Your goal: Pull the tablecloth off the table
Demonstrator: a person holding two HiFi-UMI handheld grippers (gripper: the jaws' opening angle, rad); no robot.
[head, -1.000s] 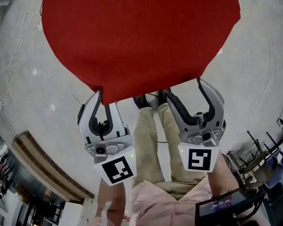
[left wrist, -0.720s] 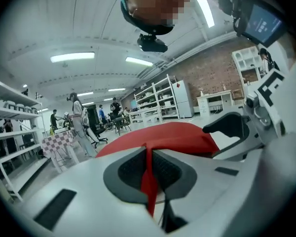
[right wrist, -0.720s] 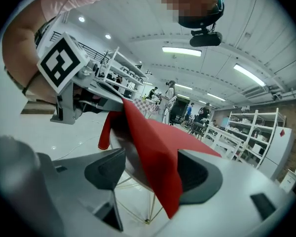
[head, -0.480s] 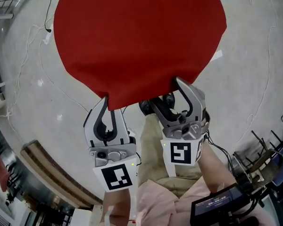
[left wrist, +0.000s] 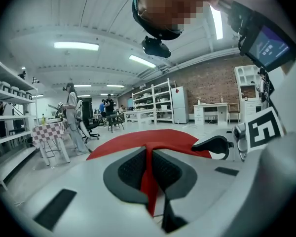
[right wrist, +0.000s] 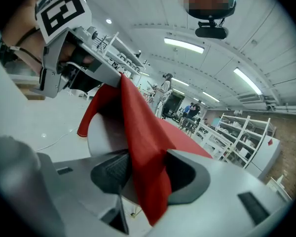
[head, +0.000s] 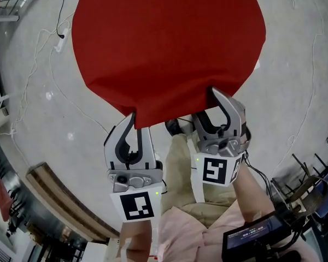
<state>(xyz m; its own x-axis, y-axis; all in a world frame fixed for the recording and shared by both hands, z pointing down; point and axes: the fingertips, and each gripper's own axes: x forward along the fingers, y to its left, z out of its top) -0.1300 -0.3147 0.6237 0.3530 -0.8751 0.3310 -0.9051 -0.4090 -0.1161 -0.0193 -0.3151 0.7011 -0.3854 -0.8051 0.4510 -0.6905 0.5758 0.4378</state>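
The red tablecloth (head: 169, 42) spreads out ahead of me over the grey floor, and whatever is under it is hidden. My left gripper (head: 138, 121) is shut on its near edge; in the left gripper view a thin fold of the tablecloth (left wrist: 149, 147) is pinched between the pads of that gripper (left wrist: 149, 169). My right gripper (head: 205, 103) holds its jaws around the edge further right, and they are closing. In the right gripper view a thick fold of the tablecloth (right wrist: 143, 147) hangs between the jaws of that gripper (right wrist: 145, 177), with a gap beside one pad.
The person's legs (head: 177, 168) and a shoe (head: 175, 127) stand below the cloth edge. White cables (head: 60, 42) run over the floor at left. A wooden bench (head: 54, 195) lies lower left, dark chairs (head: 300, 184) lower right. Shelves and people stand far off (left wrist: 74, 117).
The right gripper has come in toward the left one along the cloth edge and its jaws stand narrower. The cloth's near edge has bunched and shifted right. The left gripper stays shut.
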